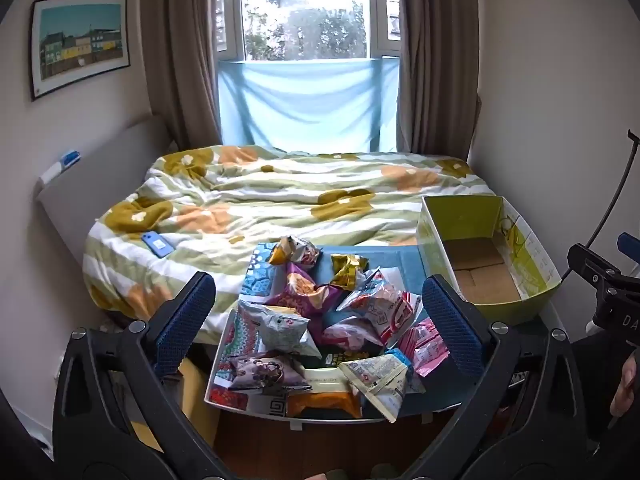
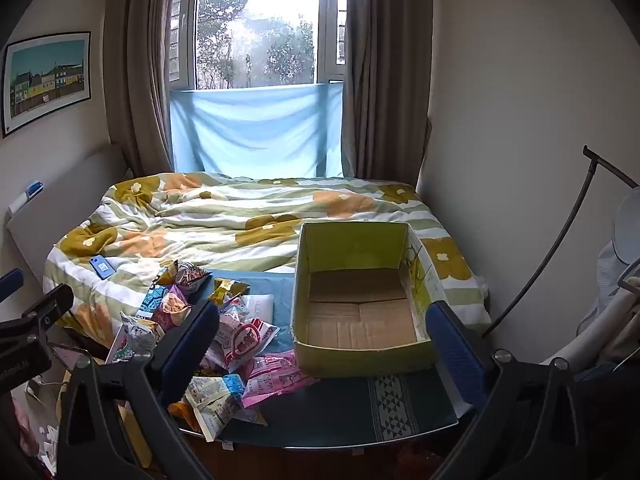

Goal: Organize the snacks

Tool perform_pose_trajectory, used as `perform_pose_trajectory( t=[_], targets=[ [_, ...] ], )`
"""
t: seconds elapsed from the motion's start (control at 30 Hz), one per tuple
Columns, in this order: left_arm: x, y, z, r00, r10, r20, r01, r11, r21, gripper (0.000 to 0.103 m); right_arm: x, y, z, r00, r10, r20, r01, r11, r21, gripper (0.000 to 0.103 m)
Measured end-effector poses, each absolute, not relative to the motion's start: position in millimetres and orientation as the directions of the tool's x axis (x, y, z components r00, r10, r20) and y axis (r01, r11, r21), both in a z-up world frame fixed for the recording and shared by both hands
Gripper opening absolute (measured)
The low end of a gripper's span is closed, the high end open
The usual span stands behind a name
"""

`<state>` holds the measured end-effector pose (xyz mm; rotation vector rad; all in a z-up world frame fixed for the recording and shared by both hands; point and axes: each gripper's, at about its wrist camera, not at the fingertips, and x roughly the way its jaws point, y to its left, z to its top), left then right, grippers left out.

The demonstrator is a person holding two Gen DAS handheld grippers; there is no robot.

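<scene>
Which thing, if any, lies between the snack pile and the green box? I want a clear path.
Nothing: only bare blue table mat separates the snack pile from the green box, clearest in the right wrist view.

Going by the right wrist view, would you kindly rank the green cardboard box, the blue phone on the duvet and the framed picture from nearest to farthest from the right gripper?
1. Green cardboard box: on the table just ahead of the open right gripper, empty.
2. Blue phone: on the duvet, off to the left.
3. Framed picture: on the far left wall.
</scene>
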<state>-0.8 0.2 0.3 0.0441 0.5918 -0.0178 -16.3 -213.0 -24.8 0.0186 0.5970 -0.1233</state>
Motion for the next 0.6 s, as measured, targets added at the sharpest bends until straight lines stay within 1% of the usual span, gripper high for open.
perform_pose_trajectory(
  t=[0.6],
  targets=[
    [9, 0, 2, 0.825, 0.004, -0.565, 0.028, 0.998, 0.048, 0.103, -8, -210, -23, 0.819, -0.101, -0.565, 0.117, 0.993, -0.007, 0.103]
  ],
)
